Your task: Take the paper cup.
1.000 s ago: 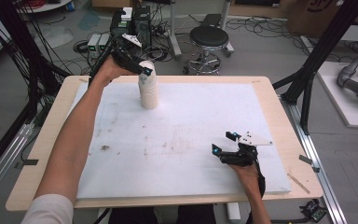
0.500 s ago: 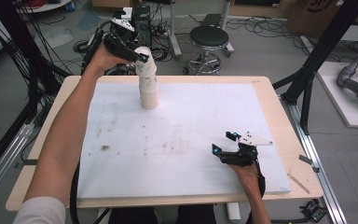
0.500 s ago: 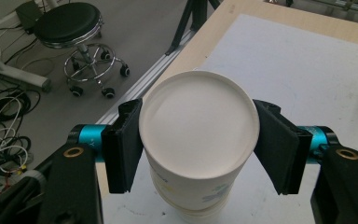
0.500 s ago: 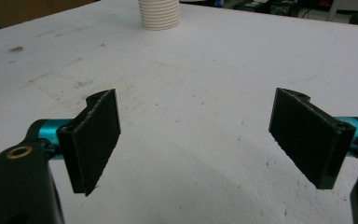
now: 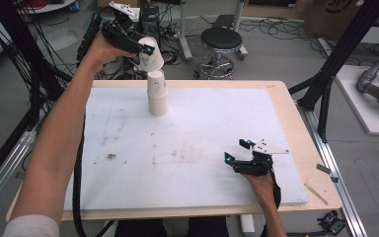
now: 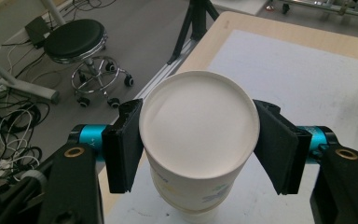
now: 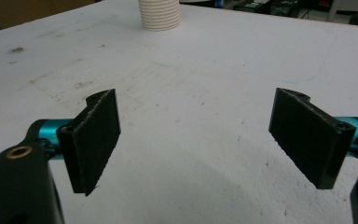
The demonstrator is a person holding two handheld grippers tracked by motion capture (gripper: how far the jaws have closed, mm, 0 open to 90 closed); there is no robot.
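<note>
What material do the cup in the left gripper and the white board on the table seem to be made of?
The cup looks like matte white paper: thin rolled rim, faint printed pattern on its side. It matches the stack of cups below it. The white board seems to be foam or a similar soft sheet: dull, slightly grainy surface that holds stains. The table edge looks like pale wood.

Two grippers are showing: the left gripper point(image 5: 147, 49) is clamping one paper cup point(image 5: 151, 53) between its jaws, and the right gripper point(image 5: 237, 151) is sitting with nothing between its wide-apart jaws. One stack of cups point(image 5: 157, 92) is standing just below the held cup; its count is unclear. One stool point(image 5: 220, 39) is standing beyond the one table point(image 5: 296, 138).
</note>
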